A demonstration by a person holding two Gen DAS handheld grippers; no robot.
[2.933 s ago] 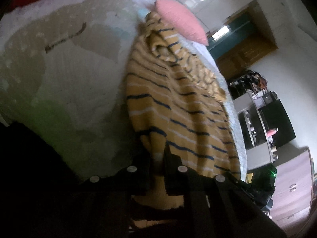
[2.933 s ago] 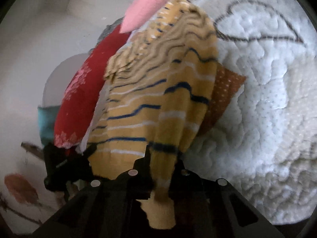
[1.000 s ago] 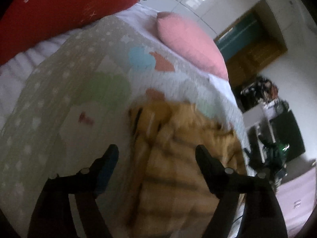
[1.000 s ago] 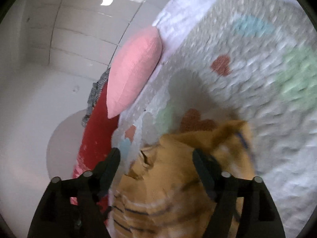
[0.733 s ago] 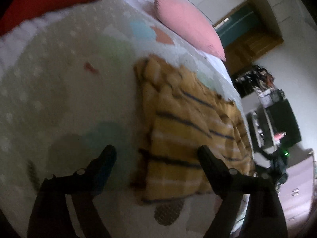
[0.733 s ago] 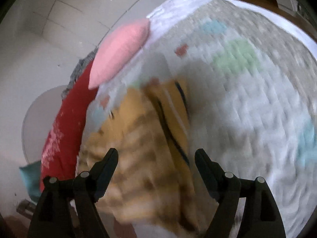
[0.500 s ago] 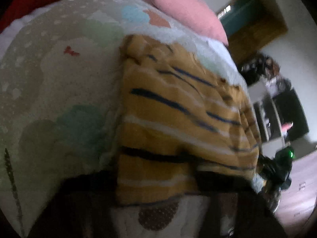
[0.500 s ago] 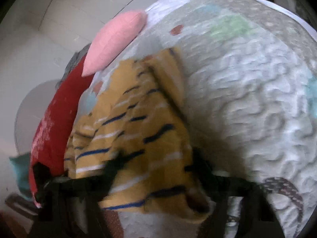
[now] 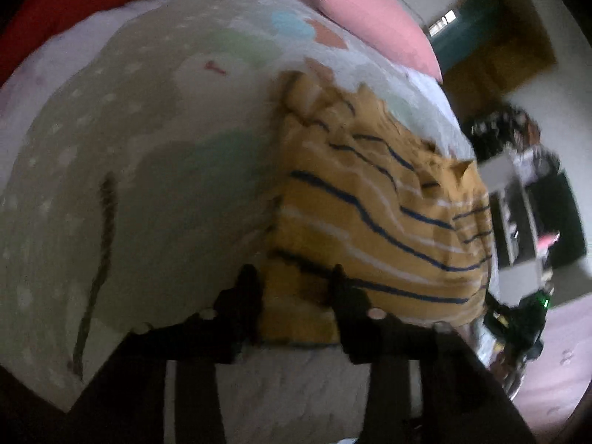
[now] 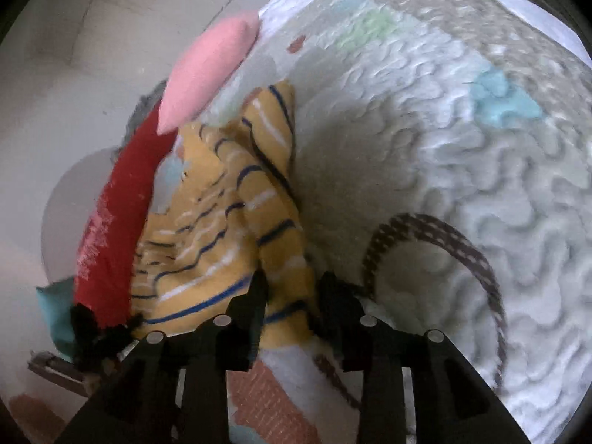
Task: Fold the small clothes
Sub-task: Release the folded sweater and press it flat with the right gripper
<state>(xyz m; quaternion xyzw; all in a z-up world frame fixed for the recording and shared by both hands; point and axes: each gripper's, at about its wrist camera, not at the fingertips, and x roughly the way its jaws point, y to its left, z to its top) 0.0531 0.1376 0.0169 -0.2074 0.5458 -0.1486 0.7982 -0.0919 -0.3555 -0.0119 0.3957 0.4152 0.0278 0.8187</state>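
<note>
A mustard-yellow sweater [image 9: 370,214] with navy and white stripes lies folded on the quilted bedspread [image 9: 155,185]. My left gripper [image 9: 294,288] is at the sweater's near left corner. Its jaws are opening, and the hem lies between the fingers [image 9: 246,296] without looking pinched. In the right wrist view the sweater [image 10: 222,229] runs away to the upper left. My right gripper [image 10: 292,296] is shut on its near right corner, a striped fold bunched between the fingers [image 10: 335,296].
A pink pillow [image 9: 370,22] and a red cushion [image 10: 114,229] lie at the far side of the bed. A brown stitched line [image 10: 444,233] curves across the quilt right of the right gripper. Furniture and a dark device with a green light [image 9: 532,314] stand beyond the bed edge.
Both grippers were wide open above the dropped sweater, then came down to its near edge. Their fingers closed in around the hem corners, and the sweater now lies flatter.
</note>
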